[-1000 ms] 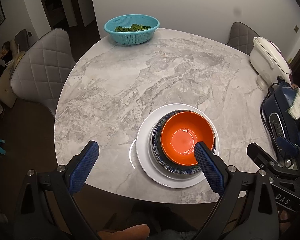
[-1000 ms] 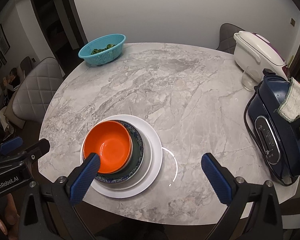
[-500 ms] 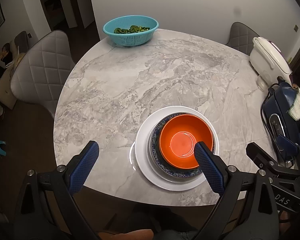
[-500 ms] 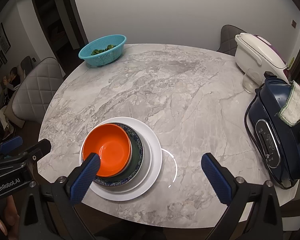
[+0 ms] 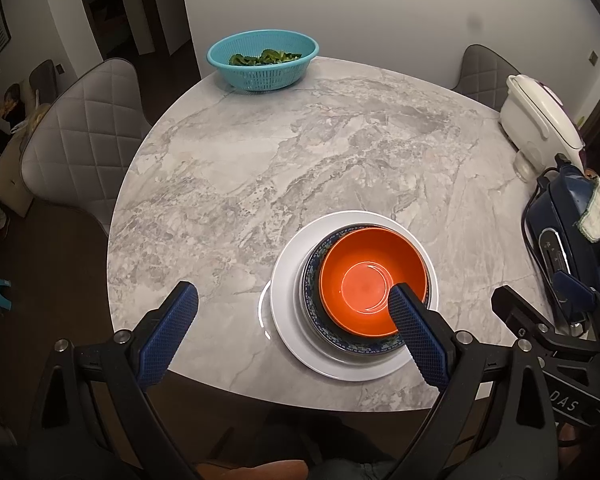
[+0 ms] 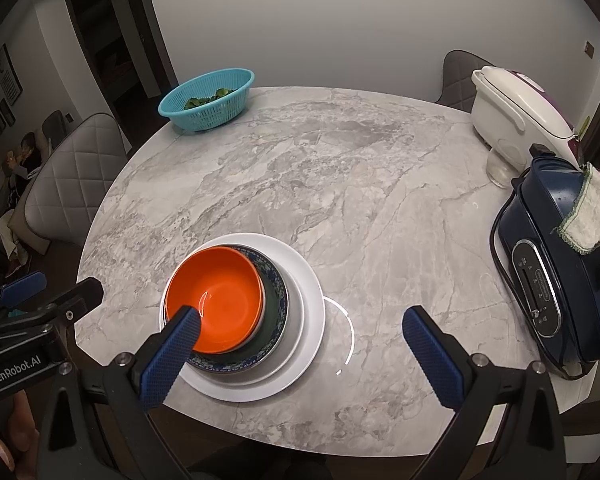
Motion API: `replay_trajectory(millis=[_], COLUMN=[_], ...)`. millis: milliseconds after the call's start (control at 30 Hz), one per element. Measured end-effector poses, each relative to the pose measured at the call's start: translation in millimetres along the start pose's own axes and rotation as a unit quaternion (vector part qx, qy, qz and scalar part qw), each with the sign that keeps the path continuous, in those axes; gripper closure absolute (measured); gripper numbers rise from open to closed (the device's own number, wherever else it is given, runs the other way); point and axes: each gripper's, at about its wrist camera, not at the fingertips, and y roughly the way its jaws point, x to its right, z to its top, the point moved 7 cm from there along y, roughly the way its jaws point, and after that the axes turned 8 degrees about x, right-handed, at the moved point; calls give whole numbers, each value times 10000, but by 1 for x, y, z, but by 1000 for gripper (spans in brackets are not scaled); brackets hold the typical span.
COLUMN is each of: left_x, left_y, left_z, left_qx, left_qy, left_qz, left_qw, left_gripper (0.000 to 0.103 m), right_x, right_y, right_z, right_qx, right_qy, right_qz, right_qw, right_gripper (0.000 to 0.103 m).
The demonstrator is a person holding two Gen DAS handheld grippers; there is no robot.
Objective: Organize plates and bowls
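Plates and bowls look to me already gathered into one stack near my edge of the marble table point(image 5: 284, 168): the orange bowl point(image 5: 370, 276) sits in the dark blue patterned bowl point(image 5: 313, 280), which sits on the white plate point(image 5: 286, 300). I judge the stacking itself as done, since I see no other loose dish anywhere on the tabletop in either view; what may be left is only carrying the stack somewhere, and the pictures do not tell me where. The orange bowl is glossy inside, with a ring of reflected light at its bottom, and it sits a little off-centre, pushed toward the far right of the blue bowl's rim as the left wrist camera sees it. The white plate is plain, wide and shallow, lying flat. My left gripper point(image 5: 292, 300) hangs above the near edge with its fingers spread wide and nothing between them, and my right gripper point(image 6: 298, 326) is likewise spread and empty, just right of the stack. At the far edge stands a teal colander point(image 5: 262, 60) with greens, and a white cooker point(image 6: 516, 120) and a blue appliance point(image 6: 556, 280) crowd the right side.
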Motion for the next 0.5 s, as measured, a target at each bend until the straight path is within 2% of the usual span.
replay_trajectory(millis=[500], left_x=[-4], left_y=[-3], left_z=[-4], left_qx=[-33], left_qy=[-51], left_qz=[18], left_qw=[10000], left_gripper=[6], right_x=[-3], right_y=[1], right_z=[0], right_qx=[-7], right_qy=[-12], right_qz=[0], right_qw=[10000], right_gripper=[0])
